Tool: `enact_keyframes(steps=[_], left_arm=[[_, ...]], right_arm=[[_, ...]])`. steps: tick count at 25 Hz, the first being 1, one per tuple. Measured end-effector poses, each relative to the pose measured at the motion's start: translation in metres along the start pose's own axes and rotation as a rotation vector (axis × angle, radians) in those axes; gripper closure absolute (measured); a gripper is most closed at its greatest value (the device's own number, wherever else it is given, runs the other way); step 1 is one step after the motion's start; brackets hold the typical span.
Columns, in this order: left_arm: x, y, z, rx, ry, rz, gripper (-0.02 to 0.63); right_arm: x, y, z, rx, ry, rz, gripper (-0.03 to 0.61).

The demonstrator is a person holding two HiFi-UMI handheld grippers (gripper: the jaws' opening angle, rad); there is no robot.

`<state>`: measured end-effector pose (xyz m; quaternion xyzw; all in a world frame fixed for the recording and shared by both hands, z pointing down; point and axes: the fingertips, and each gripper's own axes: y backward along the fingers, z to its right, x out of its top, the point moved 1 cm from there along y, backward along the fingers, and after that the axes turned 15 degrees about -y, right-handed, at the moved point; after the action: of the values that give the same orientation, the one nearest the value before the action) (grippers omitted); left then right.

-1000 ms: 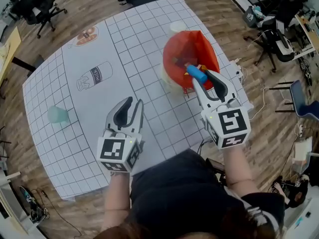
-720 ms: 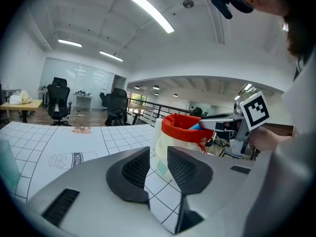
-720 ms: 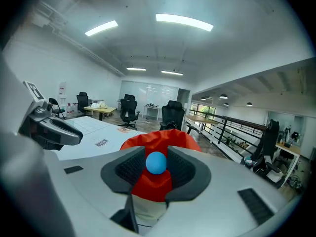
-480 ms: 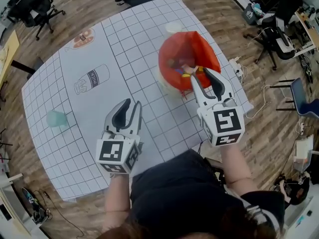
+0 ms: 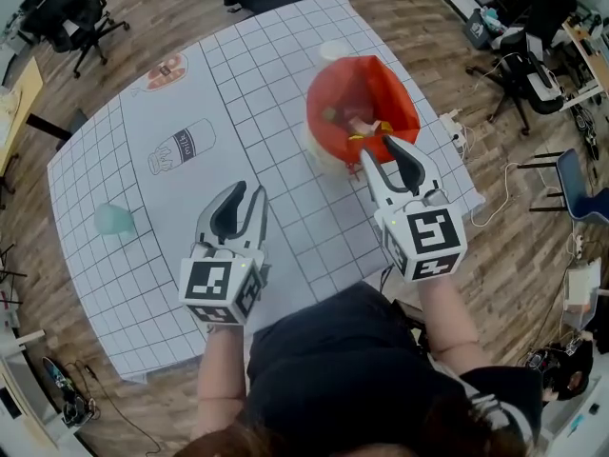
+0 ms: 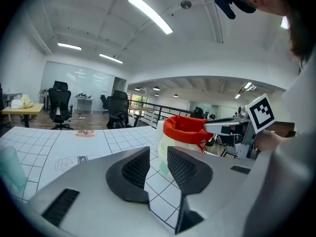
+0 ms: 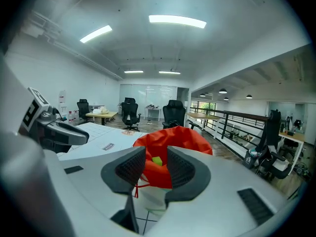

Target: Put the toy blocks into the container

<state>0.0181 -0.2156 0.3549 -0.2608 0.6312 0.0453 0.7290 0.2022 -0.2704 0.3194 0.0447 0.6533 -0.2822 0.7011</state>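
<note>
A white container lined with a red bag (image 5: 366, 89) stands at the right of the gridded mat (image 5: 190, 93). Several toy blocks (image 5: 358, 128) lie inside it. A green block (image 7: 156, 160) shows in the bag in the right gripper view. My right gripper (image 5: 379, 150) is just in front of the container's near rim, open and holding nothing. My left gripper (image 5: 245, 194) hovers over the mat's near middle, open and empty. In the left gripper view the left gripper (image 6: 158, 157) points toward the container (image 6: 183, 128). The right gripper (image 7: 156, 158) faces the red bag (image 7: 177, 137).
A teal cup (image 5: 114, 219) stands at the mat's left, also seen as a cup (image 6: 10, 167) in the left gripper view. A milk bottle drawing (image 5: 181, 146) is printed on the mat. A white round object (image 5: 333, 50) sits behind the container. Office chairs and cables surround the table.
The right gripper held a blue block over the container, let it go into the bag, and drew back slightly toward me. The left gripper barely moved.
</note>
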Motion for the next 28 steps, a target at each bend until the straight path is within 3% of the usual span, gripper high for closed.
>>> enact_keyframes(steps=[10, 28], left_arm=[[0.007, 0.034, -0.027, 0.075, -0.006, 0.045, 0.492], [-0.025, 0.077, -0.030, 0.088, 0.029, 0.017, 0.509]], right_arm=[[-0.014, 0.023, -0.028, 0.006, -0.050, 0.011, 0.461], [-0.056, 0.048, -0.063, 0.016, -0.159, -0.043, 0.548]])
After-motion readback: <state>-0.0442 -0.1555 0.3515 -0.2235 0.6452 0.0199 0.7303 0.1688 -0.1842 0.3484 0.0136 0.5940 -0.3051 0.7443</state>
